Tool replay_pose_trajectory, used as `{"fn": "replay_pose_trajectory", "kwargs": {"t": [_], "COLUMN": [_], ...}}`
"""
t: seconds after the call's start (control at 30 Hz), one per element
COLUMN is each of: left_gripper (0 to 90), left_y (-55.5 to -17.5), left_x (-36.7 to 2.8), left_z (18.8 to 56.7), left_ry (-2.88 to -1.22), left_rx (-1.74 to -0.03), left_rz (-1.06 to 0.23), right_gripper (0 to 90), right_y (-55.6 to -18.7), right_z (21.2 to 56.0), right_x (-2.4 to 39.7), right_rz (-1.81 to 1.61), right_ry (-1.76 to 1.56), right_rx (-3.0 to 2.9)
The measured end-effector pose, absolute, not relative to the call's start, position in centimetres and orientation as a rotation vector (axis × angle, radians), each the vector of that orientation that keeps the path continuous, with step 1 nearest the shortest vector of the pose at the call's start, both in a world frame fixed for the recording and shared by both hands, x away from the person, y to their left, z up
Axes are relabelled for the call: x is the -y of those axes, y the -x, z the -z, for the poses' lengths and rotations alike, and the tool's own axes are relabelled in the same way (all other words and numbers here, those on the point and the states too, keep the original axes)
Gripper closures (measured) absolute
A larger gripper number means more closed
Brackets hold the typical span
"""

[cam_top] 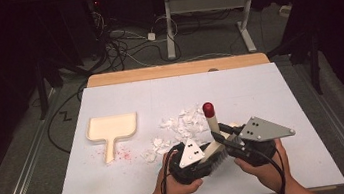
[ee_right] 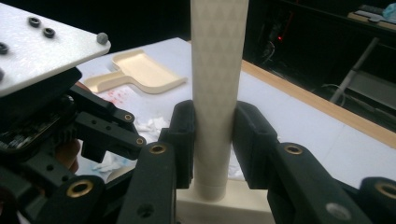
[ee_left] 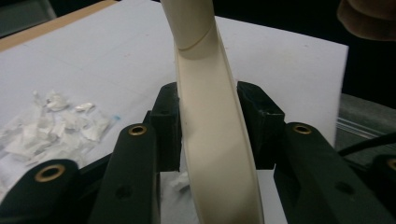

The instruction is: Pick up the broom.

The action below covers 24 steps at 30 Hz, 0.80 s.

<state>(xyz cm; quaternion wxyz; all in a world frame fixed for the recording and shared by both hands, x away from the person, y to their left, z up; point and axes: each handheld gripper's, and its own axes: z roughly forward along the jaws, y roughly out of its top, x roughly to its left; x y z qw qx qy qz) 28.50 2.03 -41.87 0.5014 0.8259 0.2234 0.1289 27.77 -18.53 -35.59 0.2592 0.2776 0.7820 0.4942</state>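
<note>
Both the left gripper (cam_top: 207,157) and right gripper (cam_top: 226,138) clamp the cream brush (cam_top: 212,124) at six o'clock, paper scraps (cam_top: 179,126) and dustpan (cam_top: 112,128) toward ten.

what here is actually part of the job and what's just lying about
In use: brush, held by left gripper and right gripper; paper scraps; dustpan.
Lying about: cables on the floor, desk frame behind.
</note>
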Motion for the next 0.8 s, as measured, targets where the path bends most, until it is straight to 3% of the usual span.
{"fn": "replay_pose_trajectory", "kwargs": {"t": [0.37,0.6,0.8], "left_gripper": [64.8,64.7,64.7], "left_y": [-27.8,-28.0,-27.6], "left_x": [-5.1,-5.9,-5.6], "left_z": [39.8,39.3,39.4], "left_ry": [-2.106,-2.096,-2.114], "left_rx": [-0.382,-0.296,-0.197], "left_rz": [-0.250,-0.164,-0.101], "right_gripper": [48.8,45.6,51.5], "right_y": [-28.1,-29.2,-29.4], "right_z": [34.4,35.8,38.0], "right_x": [21.3,21.8,20.3], "right_rz": [-1.485,-1.393,-1.315], "right_ry": [-0.490,-0.279,-0.132], "right_rx": [-2.298,-2.486,-2.662]}}
